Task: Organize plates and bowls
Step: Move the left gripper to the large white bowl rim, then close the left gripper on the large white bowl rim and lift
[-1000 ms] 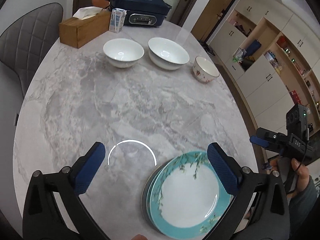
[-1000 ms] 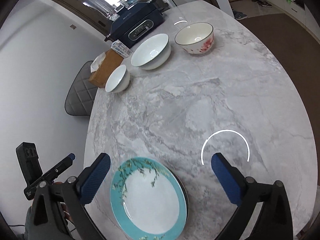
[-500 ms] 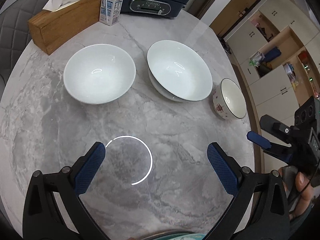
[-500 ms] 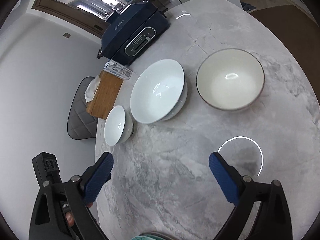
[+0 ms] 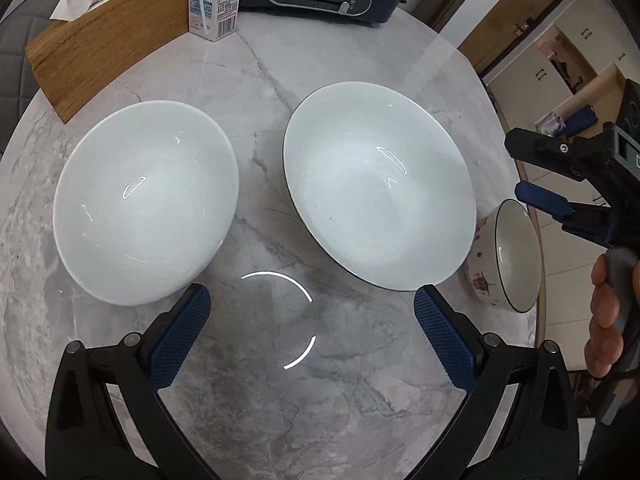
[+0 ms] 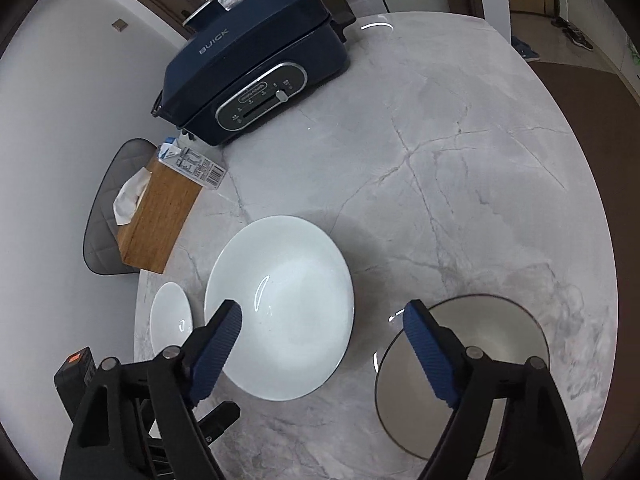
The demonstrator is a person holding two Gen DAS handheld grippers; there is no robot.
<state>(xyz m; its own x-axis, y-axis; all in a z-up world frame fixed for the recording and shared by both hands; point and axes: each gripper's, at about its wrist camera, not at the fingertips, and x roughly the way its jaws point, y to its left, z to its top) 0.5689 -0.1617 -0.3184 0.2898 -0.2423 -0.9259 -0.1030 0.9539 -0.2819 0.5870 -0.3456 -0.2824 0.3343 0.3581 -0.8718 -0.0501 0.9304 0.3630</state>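
Hovering over three bowls on worktop (image 5: pixel 320 400). Left tongs (image 5: pixel 312 312) wide open, holding nothing; small white bowl (image 5: pixel 146 200) ahead-left, big white bowl (image 5: pixel 380 184) ahead-right. Right tongs (image 6: pixel 322 332) wide open, empty, nearest flowered bowl (image 6: pixel 500 360).

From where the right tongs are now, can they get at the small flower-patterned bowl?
Probably yes. The right tongs are open and empty just above the flower-patterned bowl, one finger over its near rim. Nothing lies between them; the large white bowl sits apart to the left.
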